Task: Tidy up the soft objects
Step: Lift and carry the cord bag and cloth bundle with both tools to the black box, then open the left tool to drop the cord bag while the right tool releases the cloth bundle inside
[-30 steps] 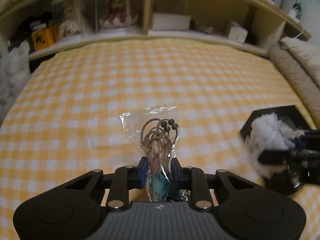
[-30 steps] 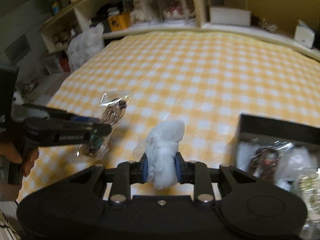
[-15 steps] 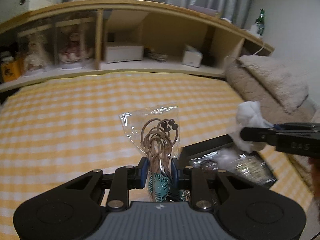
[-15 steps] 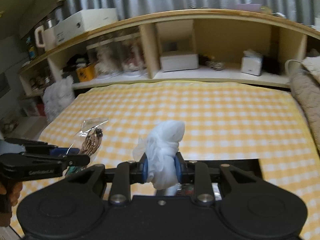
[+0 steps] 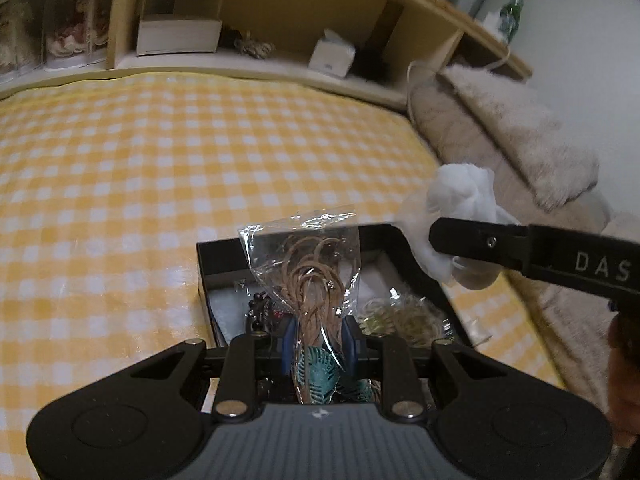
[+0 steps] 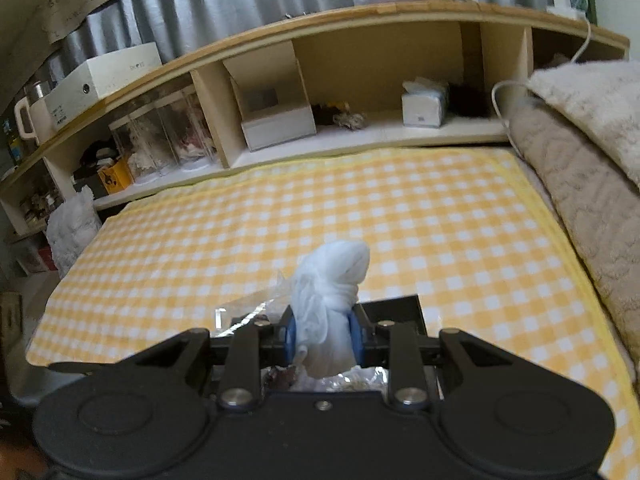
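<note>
Bedroom, gingham-covered bed [image 5: 120, 168]: I'm mid-sort, both tools loaded over the box.

L to R in the left wrist view: my left gripper [image 5: 318, 340] is clenched on a clear bag of tan cords [image 5: 308, 272], which stands upright over the black box [image 5: 224, 256] at 12 o'clock from the jaws. Coming in from 3 o'clock, my right gripper [image 5: 444, 240] is clamped on a white cloth wad [image 5: 460, 196], above the box's right rim.

Progress, my read: box already holds several packets, incl. dark beads [image 5: 260, 308] and a yellowish bundle [image 5: 404, 312], so part of the sort is done. Left to do: drop the bag and the wad in. No other loose soft items show on the cover.

View diffs: left cam shows the box interior & contents; right cam hides most of that behind its own body, w/ only the far rim at 1 o'clock of the wad. Right cam alone shows the full shelf [image 6: 360, 20] and a white crumpled bag [image 6: 72, 228] at 9 o'clock, off the bed.
</note>
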Available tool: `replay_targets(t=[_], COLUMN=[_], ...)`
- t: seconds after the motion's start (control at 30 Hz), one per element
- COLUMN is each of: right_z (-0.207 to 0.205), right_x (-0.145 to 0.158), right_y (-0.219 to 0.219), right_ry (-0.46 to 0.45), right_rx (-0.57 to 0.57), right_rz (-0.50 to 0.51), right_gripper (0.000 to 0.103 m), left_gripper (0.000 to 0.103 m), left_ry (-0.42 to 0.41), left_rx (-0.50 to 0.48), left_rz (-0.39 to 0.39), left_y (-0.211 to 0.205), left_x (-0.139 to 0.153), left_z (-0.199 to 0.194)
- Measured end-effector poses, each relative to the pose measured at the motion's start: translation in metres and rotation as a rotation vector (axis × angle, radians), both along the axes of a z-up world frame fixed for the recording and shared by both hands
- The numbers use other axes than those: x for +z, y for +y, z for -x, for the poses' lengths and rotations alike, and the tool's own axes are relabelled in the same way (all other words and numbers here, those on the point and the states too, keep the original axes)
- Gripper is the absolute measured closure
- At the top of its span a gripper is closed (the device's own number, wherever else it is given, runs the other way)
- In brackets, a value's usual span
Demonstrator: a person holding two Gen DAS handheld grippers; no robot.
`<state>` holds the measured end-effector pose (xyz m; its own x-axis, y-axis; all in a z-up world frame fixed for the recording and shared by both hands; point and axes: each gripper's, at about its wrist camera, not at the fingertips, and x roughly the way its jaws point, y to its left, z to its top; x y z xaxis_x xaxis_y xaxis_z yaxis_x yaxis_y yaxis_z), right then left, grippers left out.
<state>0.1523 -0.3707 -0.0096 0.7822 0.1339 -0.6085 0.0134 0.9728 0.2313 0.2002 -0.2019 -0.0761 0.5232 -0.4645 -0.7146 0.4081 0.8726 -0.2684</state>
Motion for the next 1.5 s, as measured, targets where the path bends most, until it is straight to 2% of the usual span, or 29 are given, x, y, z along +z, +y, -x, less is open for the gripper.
replay_targets(t=[0.13, 0.2, 0.23, 0.27, 0.37, 0.4, 0.5, 0.63, 0.7, 0.77, 0.8, 0.83, 0.87, 0.97, 1.07, 1.2, 1.23, 1.37, 1.5], right_z=[-0.012, -0.020, -0.024, -0.028, -0.039, -0.041, -0.044, -0.038, -0.034, -0.031, -0.032, -0.034, -0.036, -0.043, -0.046, -0.044, -0.042, -0.033, -0.017], right_x=[-0.018, -0.027, -0.032, -0.035, -0.045, -0.047, -0.050, -0.043, -0.038, -0.035, -0.034, -0.035, -0.037, -0.045, -0.050, -0.049, -0.049, -0.042, -0.027], right_y=[-0.008, -0.013, -0.015, -0.016, -0.016, -0.016, -0.017, -0.025, -0.029, -0.032, -0.032, -0.032, -0.031, -0.022, -0.020, -0.020, -0.020, -0.018, -0.009], right_ry=[0.065, 0.096, 0.110, 0.122, 0.153, 0.160, 0.181, 0.159, 0.135, 0.111, 0.108, 0.117, 0.125, 0.156, 0.177, 0.176, 0.179, 0.175, 0.143], right_rx=[-0.006, -0.019, -0.029, -0.036, -0.046, -0.047, -0.078, -0.100, -0.112, -0.119, -0.109, -0.102, -0.098, -0.092, -0.087, -0.083, -0.085, -0.088, -0.086], right_rz=[-0.018, -0.036, -0.041, -0.041, -0.036, -0.034, -0.005, -0.020, -0.030, -0.038, -0.051, -0.068, -0.076, -0.028, -0.025, -0.028, -0.029, -0.024, 0.000], right_gripper=[0.076, 0.076, 0.076, 0.076, 0.074, 0.068, 0.054, 0.040, 0.039, 0.052, 0.074, 0.087, 0.087, 0.087, 0.087, 0.086, 0.086, 0.075, 0.066], left_gripper=[0.074, 0.060, 0.047, 0.040, 0.032, 0.030, 0.030, 0.030, 0.036, 0.064, 0.069, 0.076, 0.078, 0.078, 0.078, 0.077, 0.074, 0.048, 0.038], left_ry=[-0.026, -0.020, -0.017, -0.019, -0.042, -0.051, -0.084, -0.121, -0.152, -0.148, -0.131, -0.114, -0.101, -0.057, -0.021, -0.008, -0.010, -0.047, -0.081], left_rx=[-0.014, -0.022, -0.021, -0.019, -0.035, -0.043, -0.052, -0.052, -0.059, -0.075, -0.084, -0.094, -0.102, -0.116, -0.112, -0.102, -0.103, -0.109, -0.100], left_rz=[-0.089, -0.102, -0.102, -0.102, -0.115, -0.119, -0.126, -0.102, -0.089, -0.091, -0.093, -0.095, -0.103, -0.146, -0.172, -0.156, -0.146, -0.110, -0.079], left_y=[-0.005, -0.004, -0.004, -0.003, -0.003, -0.003, -0.002, 0.000, -0.002, -0.006, -0.008, -0.011, -0.013, -0.021, -0.023, -0.015, -0.013, -0.004, 0.008], left_x=[-0.009, -0.010, -0.011, -0.011, -0.009, -0.007, 0.000, 0.011, 0.016, 0.016, 0.014, 0.011, 0.007, -0.010, -0.026, -0.028, -0.025, -0.005, 0.015], left_z=[-0.004, -0.005, -0.004, -0.003, 0.003, 0.005, 0.010, 0.012, 0.013, 0.011, 0.009, 0.006, 0.004, -0.002, -0.008, -0.009, -0.008, 0.001, 0.016])
